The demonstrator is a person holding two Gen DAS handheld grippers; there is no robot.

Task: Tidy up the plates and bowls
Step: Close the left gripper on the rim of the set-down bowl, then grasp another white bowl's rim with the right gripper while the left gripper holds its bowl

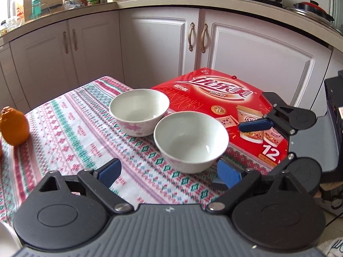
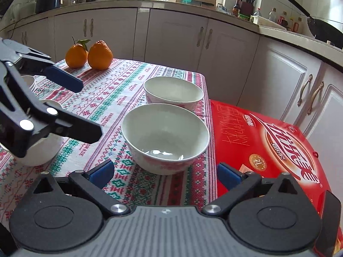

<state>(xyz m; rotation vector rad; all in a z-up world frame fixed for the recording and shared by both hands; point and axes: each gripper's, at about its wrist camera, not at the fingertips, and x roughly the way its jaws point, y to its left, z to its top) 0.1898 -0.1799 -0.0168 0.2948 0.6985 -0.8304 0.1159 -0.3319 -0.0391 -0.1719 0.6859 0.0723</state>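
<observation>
Two white bowls with pink flower print stand on the patterned tablecloth (image 1: 64, 128). The nearer bowl (image 1: 190, 141) (image 2: 165, 137) sits beside a red box. The farther bowl (image 1: 139, 111) (image 2: 173, 92) is close behind it, near the table's far edge. My left gripper (image 1: 169, 172) is open and empty, its blue pads just short of the nearer bowl. In the right wrist view it (image 2: 85, 111) reaches in from the left. My right gripper (image 2: 165, 173) is also open, the nearer bowl just ahead of its pads. One blue finger (image 1: 255, 126) of it shows to the right of that bowl.
A red gift box (image 1: 214, 98) (image 2: 268, 141) lies against the table's right side. Two oranges (image 2: 77, 55) (image 2: 100, 55) sit at the far left corner. More white bowls (image 2: 40, 152) stand at the left under the left gripper. White cabinets (image 1: 160, 47) run behind.
</observation>
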